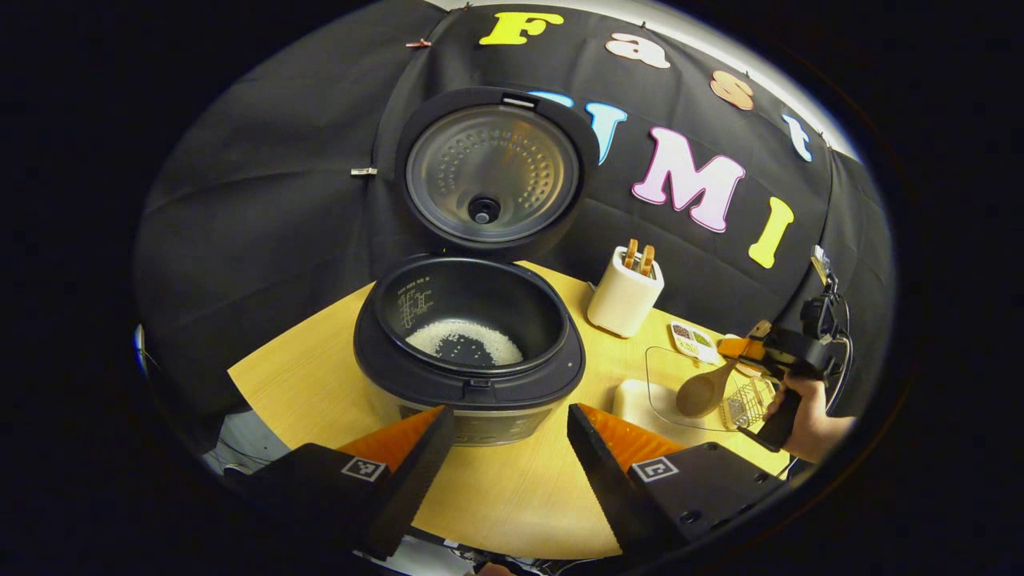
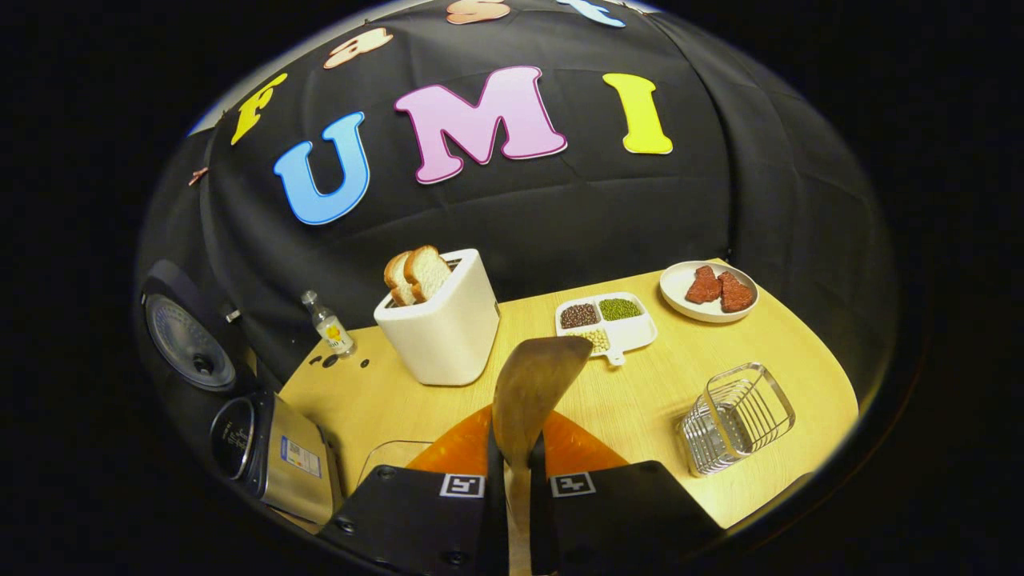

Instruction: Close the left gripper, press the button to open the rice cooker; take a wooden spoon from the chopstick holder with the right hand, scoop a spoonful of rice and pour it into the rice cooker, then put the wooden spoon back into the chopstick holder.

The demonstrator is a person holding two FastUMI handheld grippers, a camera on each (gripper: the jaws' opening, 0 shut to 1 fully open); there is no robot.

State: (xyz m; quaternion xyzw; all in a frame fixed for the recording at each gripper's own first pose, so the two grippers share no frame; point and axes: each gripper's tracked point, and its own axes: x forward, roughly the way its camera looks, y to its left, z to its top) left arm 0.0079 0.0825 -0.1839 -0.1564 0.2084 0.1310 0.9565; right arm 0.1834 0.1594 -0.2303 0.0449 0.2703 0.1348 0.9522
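The rice cooker stands open with its lid upright, and white rice lies in the bottom of its dark pot. My left gripper hangs open just in front of the cooker, holding nothing. My right gripper is shut on the handle of the wooden spoon, whose bowl points forward and up. In the left gripper view that gripper, with a hand on it, holds the spoon over a clear glass bowl; the spoon's bowl looks bare. The wire chopstick holder stands at the right.
A white toaster with bread slices stands at the back, a small bottle to its left. A divided dish of beans and a plate of meat sit behind the holder. The cooker is at the far left.
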